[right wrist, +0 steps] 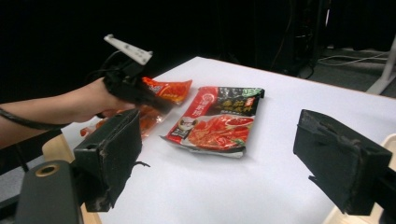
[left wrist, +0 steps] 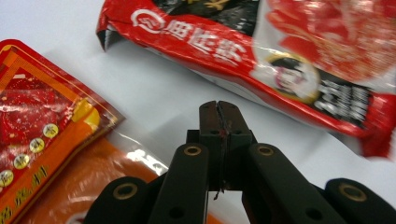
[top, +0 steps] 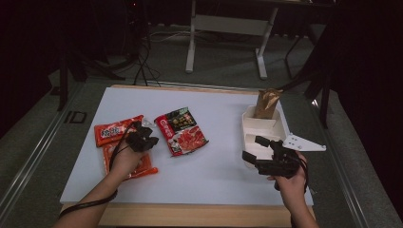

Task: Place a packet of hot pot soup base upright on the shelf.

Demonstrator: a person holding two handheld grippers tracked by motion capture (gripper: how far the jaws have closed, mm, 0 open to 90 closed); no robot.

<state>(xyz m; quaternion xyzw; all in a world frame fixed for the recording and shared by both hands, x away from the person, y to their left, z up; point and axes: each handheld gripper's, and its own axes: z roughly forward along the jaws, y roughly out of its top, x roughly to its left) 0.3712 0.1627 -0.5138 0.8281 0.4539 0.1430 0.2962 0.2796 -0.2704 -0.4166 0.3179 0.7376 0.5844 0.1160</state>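
White tabletop (top: 218, 166) carries three sauce packets. Left gripper (left wrist: 218, 108), jaws pressed together on nothing, hovers between the orange packet (left wrist: 42, 140) and the red-black packet (left wrist: 261, 51), both cut off. Right gripper (right wrist: 219, 154) gapes wide and empty beside the half-hidden white tray (top: 259, 126).
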